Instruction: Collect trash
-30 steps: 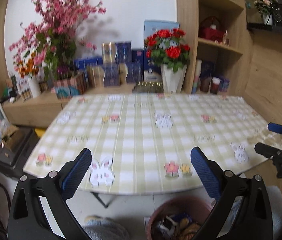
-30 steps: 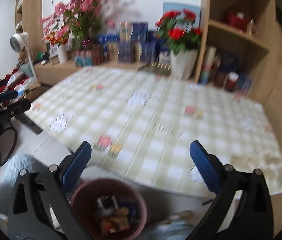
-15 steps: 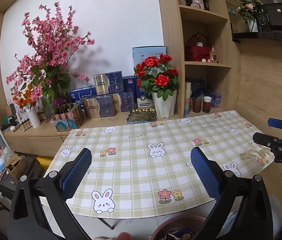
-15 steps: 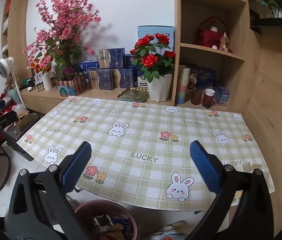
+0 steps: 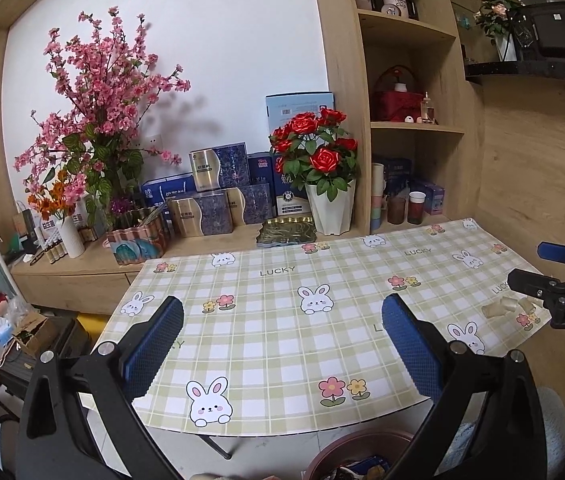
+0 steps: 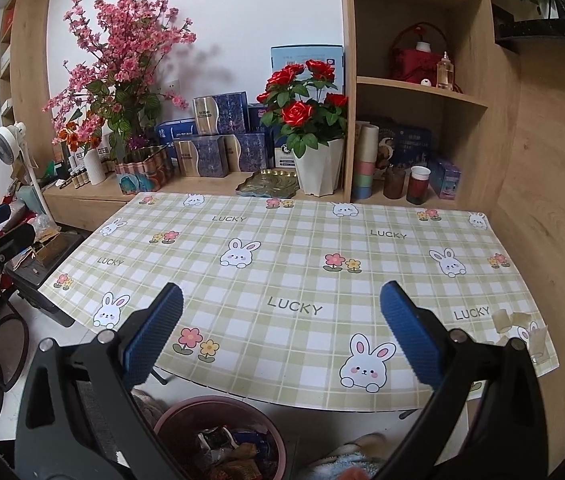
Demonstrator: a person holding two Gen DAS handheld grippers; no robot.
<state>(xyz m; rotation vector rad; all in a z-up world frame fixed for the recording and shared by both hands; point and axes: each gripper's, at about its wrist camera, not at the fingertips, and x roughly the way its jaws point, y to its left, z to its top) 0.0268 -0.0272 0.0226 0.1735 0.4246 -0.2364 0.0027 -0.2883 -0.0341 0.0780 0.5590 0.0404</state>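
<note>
You held both grippers level in front of a table (image 6: 290, 240) covered with a green checked cloth printed with rabbits, flowers and the word LUCKY. Your left gripper (image 5: 282, 338) had its blue-padded fingers (image 5: 154, 344) spread wide apart, with nothing between them. Your right gripper (image 6: 281, 328) was spread just as wide and equally empty. The trash sat in a reddish-brown bin (image 6: 186, 416) on the floor, just below the near edge of the table (wrappers showed inside it). A few scraps of yellowish tape (image 6: 502, 320) lay on the cloth at the near right corner. Behind the table, a white pot of red roses (image 6: 318, 168) stood on a wooden counter.
</note>
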